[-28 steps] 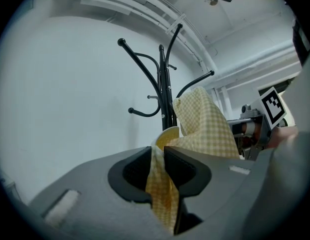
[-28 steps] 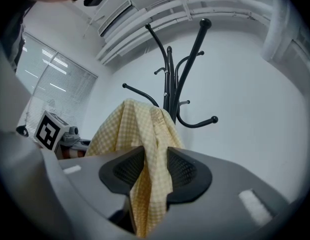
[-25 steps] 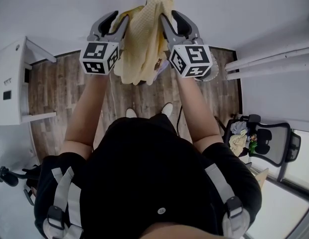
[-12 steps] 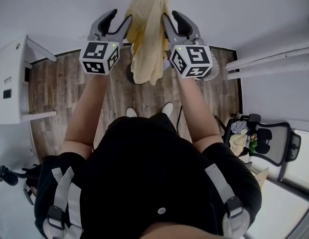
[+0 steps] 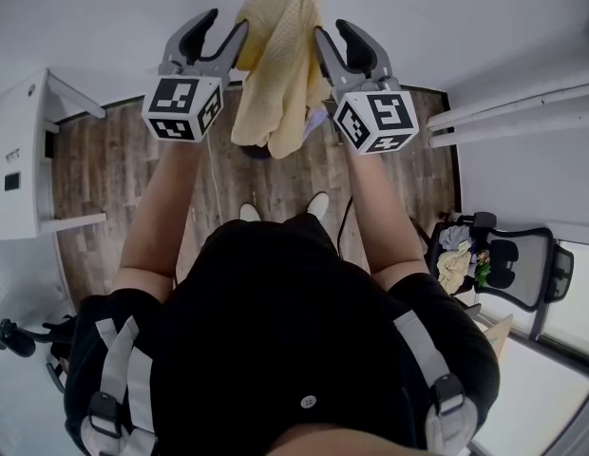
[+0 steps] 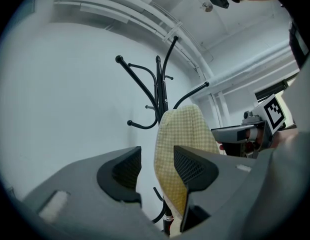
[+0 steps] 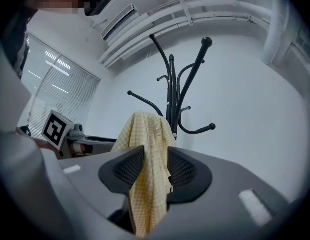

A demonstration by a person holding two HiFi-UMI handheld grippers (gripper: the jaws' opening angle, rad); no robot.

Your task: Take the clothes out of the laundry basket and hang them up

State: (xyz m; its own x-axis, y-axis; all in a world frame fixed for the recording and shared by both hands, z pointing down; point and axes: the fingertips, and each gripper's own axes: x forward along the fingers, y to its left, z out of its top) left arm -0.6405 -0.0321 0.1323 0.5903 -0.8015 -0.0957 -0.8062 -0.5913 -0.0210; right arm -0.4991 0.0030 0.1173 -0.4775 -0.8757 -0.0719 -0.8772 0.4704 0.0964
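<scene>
A yellow checked cloth (image 5: 275,65) hangs from a hook of the black coat stand (image 6: 159,84), between my two raised grippers. My left gripper (image 5: 225,24) is open. Its jaws have just been opening, and the cloth (image 6: 180,149) hangs just beyond them, by the right jaw, with nothing pinched. My right gripper (image 5: 334,31) is shut on the cloth (image 7: 147,149), which drops from the coat stand (image 7: 170,84) down between its two pads. No laundry basket shows in any view.
A white wall stands close behind the coat stand. Below are a wood floor (image 5: 114,179), a white cabinet (image 5: 24,150) at the left, white pipes (image 5: 513,112) at the right, and an office chair (image 5: 503,269) with clothes on it.
The left gripper's jaws let go of the cloth and drew a little to the left. The cloth now hangs narrower from the stand, still in the right gripper.
</scene>
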